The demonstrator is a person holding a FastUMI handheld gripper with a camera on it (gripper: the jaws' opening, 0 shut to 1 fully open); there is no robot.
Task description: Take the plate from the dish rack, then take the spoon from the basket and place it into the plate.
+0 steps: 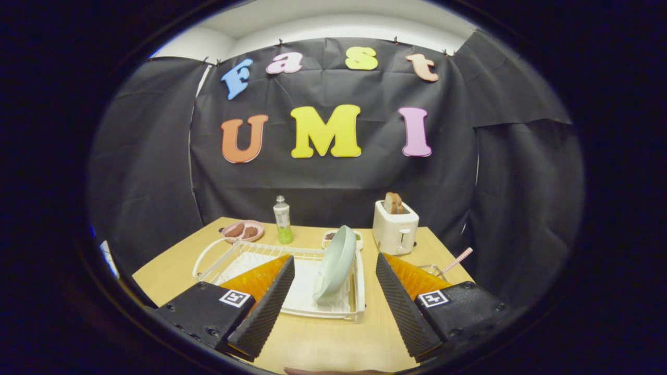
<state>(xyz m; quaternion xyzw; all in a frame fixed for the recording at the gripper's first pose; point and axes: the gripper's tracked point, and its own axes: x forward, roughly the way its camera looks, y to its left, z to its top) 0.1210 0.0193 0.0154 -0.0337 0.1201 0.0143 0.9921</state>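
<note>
Plate upright in rack; fingers apart.

Gripper held level, jaws spread wide, nothing between them, two ribbed black fingers with orange sides pointing forward, touching nothing

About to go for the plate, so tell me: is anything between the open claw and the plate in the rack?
Nothing visible blocks it. The claw is open, and the plate stands on edge in the dish rack just ahead, between the finger lines. The toaster stands beyond the plate.
</note>
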